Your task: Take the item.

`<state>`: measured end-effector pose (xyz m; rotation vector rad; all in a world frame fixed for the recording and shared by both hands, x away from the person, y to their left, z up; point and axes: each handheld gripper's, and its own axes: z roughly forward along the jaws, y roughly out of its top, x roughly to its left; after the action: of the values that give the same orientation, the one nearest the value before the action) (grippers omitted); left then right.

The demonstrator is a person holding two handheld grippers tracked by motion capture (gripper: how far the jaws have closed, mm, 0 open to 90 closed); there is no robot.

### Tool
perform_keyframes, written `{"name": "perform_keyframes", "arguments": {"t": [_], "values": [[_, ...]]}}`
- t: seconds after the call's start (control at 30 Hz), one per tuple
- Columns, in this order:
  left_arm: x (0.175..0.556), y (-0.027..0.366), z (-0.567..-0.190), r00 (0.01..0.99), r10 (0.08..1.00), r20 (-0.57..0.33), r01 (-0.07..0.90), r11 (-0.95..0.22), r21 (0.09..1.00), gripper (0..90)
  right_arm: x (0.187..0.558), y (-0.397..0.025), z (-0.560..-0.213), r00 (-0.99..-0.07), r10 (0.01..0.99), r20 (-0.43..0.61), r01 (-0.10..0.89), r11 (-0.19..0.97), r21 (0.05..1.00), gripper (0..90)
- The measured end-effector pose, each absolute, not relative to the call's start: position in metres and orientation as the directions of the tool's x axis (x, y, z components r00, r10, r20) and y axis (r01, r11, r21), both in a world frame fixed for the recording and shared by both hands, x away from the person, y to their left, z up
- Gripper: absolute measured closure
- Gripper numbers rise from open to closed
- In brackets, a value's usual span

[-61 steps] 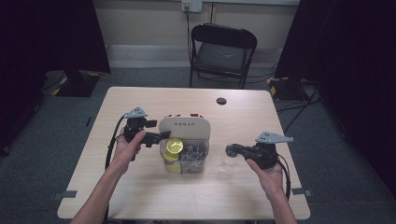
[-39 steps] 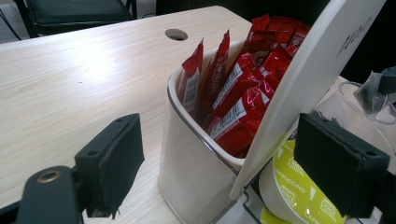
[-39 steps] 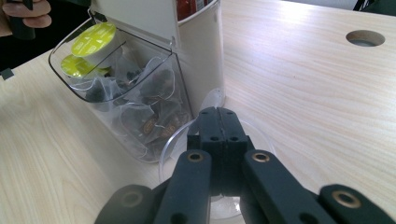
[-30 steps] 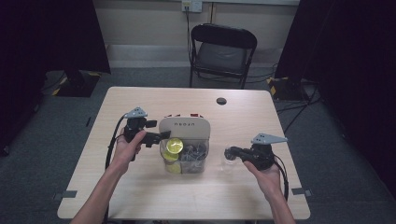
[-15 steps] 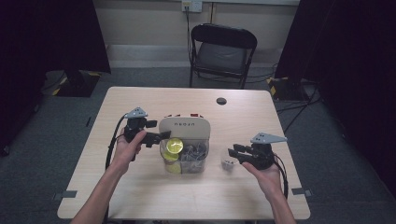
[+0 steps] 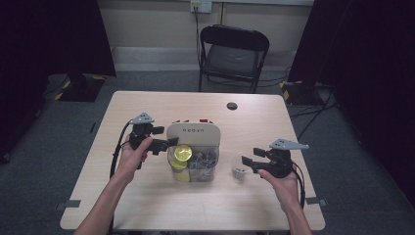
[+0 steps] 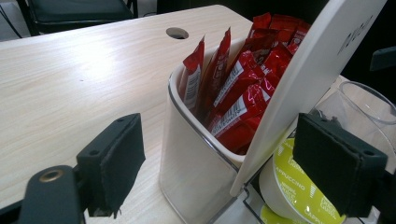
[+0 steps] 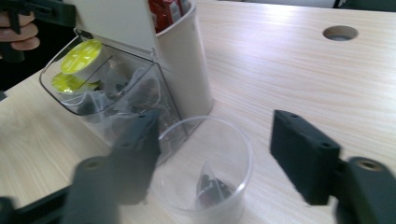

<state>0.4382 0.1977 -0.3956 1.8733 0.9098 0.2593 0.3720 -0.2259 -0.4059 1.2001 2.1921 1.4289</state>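
Resting at the left of the wooden table (image 6: 147, 205), left gripper (image 6: 164, 143) held in the person's left hand (image 6: 131, 155), jaws spread wide on either side of the white organiser (image 6: 193, 133), pads apart from it as seen in the left gripper view, nothing clamped between them. Packed upright in the organiser's rear compartment (image 7: 201, 154), red sachets (image 7: 243, 84), partly behind the tilted white lid. Set in the clear front bin (image 8: 93, 100), two capsules with yellow-green lids (image 8: 81, 55), one marked cappuccino in the left gripper view, beside dark pyramid tea bags (image 8: 144, 91) in the neighbouring section. Standing just right of the organiser, close to its white wall, clear plastic cup (image 8: 203, 168), upright on the table, with one dark tea bag (image 8: 210, 186) lying at its bottom. Hovering right of the cup in the high view, right gripper (image 6: 248, 162) in the person's right hand (image 6: 284, 180), jaws parted wide, the cup framed between them in the right gripper view, neither pad touching its rim, so far as can be told through the blur on the nearer jaw. Farther back, round cable hole (image 6: 232, 105) in the tabletop and black folding chair (image 6: 234, 51) beyond the far edge.
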Motion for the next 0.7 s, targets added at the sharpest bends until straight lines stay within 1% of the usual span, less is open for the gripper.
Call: {"name": "perform_keyframes", "arguments": {"t": [0.2, 0.27, 0.33, 0.37, 0.4, 0.5, 0.57, 0.6, 0.7], "values": [[0.437, 0.199, -0.394, 0.691, 0.693, -0.204, 0.475, -0.223, 0.852, 16.7, 0.365, -0.236, -0.41, -0.603, 0.771, 0.208, 0.504, 0.165, 0.848, 28.3], [0.437, 0.199, -0.394, 0.691, 0.693, -0.204, 0.476, -0.224, 0.85, 16.9, 0.361, -0.245, -0.41, -0.584, 0.784, 0.211, 0.507, 0.149, 0.849, 25.5], [0.437, 0.199, -0.395, 0.692, 0.692, -0.205, 0.476, -0.224, 0.85, 16.8, 0.36, -0.247, -0.41, -0.577, 0.788, 0.216, 0.511, 0.141, 0.848, 24.8], [0.438, 0.199, -0.395, 0.692, 0.692, -0.205, 0.476, -0.223, 0.851, 16.8, 0.358, -0.25, -0.411, -0.574, 0.791, 0.211, 0.509, 0.142, 0.849, 22.5], [0.438, 0.199, -0.395, 0.692, 0.692, -0.205, 0.476, -0.223, 0.851, 16.3, 0.355, -0.255, -0.413, -0.56, 0.803, 0.206, 0.515, 0.142, 0.845, 23.2], [0.438, 0.199, -0.395, 0.692, 0.692, -0.205, 0.476, -0.224, 0.85, 16.2, 0.352, -0.26, -0.417, -0.554, 0.808, 0.202, 0.521, 0.147, 0.841, 21.0], [0.438, 0.199, -0.395, 0.691, 0.693, -0.204, 0.476, -0.225, 0.85, 16.2, 0.349, -0.265, -0.423, -0.533, 0.82, 0.206, 0.543, 0.145, 0.827, 20.6], [0.437, 0.199, -0.395, 0.691, 0.694, -0.2, 0.475, -0.228, 0.85, 16.4, 0.347, -0.27, -0.428, -0.528, 0.825, 0.202, 0.551, 0.152, 0.82, 18.0], [0.438, 0.199, -0.395, 0.692, 0.693, -0.203, 0.475, -0.226, 0.85, 16.4, 0.345, -0.276, -0.434, -0.519, 0.83, 0.205, 0.566, 0.154, 0.81, 15.2]]}}
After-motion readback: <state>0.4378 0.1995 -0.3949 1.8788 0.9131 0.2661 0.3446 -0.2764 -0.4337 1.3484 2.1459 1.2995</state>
